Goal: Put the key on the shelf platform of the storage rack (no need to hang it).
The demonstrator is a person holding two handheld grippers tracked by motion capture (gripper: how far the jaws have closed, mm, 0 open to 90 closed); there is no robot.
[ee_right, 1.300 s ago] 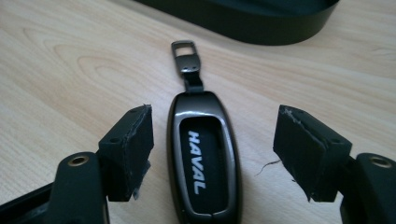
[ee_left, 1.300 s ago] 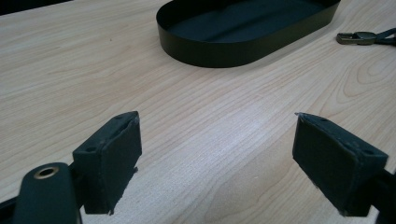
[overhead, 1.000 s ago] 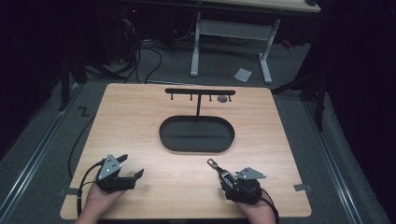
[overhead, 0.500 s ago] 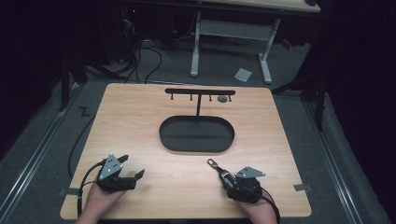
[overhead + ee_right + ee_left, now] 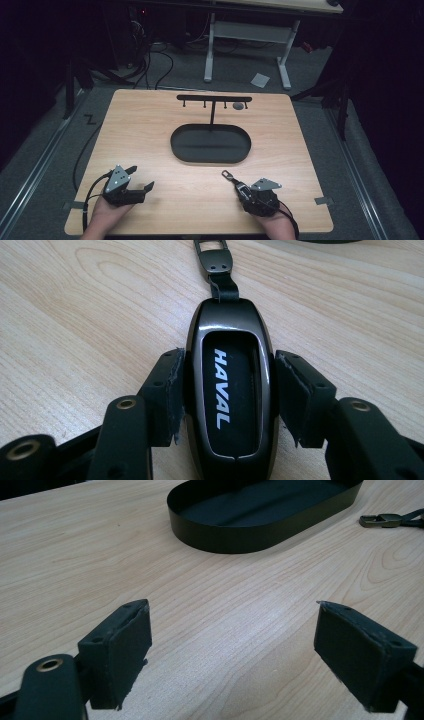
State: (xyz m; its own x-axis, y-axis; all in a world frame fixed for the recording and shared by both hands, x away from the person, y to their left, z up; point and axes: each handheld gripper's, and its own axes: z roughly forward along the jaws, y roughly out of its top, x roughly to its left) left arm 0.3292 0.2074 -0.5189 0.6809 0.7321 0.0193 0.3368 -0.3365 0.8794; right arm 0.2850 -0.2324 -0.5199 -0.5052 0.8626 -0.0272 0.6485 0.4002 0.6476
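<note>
One key fob (image 5: 230, 390), lettered HAVAL, lies flat on the tabletop (image 5: 150, 125) between the right tool's (image 5: 229, 385) jaws, which have just been closing and now pinch its sides. Its strap and clasp (image 5: 228, 174) extend ahead of the tips. One black oval tray (image 5: 210, 144) sits beyond, one hook stand (image 5: 214, 100) behind it. Left tool (image 5: 232, 645) rests low, spread, empty, nothing between.

Key fob (image 5: 231, 390) clamped in right tool (image 5: 227, 395)
</note>
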